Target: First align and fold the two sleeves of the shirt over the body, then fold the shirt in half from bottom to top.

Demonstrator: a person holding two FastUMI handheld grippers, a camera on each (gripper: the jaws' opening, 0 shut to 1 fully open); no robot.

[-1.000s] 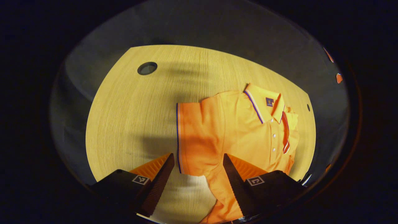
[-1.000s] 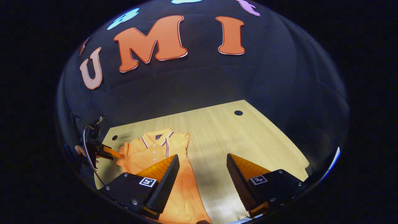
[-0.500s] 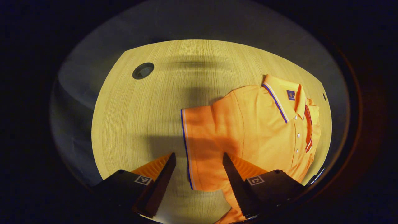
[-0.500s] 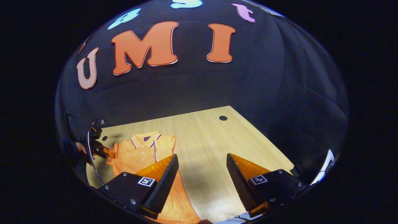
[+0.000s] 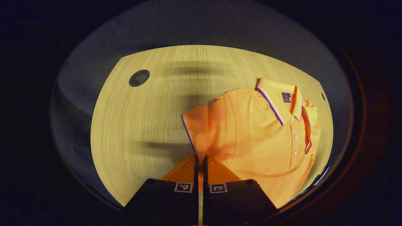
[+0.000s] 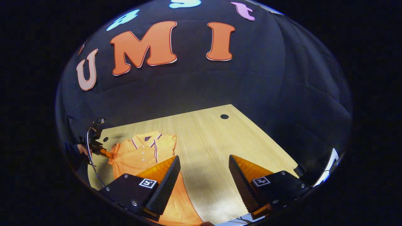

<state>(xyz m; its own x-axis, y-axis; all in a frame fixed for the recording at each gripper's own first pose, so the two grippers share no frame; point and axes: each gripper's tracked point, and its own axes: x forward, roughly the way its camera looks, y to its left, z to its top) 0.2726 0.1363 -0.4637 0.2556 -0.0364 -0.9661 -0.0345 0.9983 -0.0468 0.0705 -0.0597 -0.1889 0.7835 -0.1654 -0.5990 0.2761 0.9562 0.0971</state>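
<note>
L gripper (image 5: 199, 157) pinching shirt (image 5: 260, 141) sleeve (image 5: 196, 125), R gripper (image 6: 204, 163) wide apart

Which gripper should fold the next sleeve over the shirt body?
Left. The left gripper is shut on the sleeve edge. The right gripper hangs open above bare table, beside the shirt.

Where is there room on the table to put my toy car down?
Lots of bare wooden table lies beside the orange shirt, stretching to the far corner with the small round hole. The open right claw hangs over that bare side. It is crowded at the shirt's other side, where the left claw pinches its sleeve.
</note>
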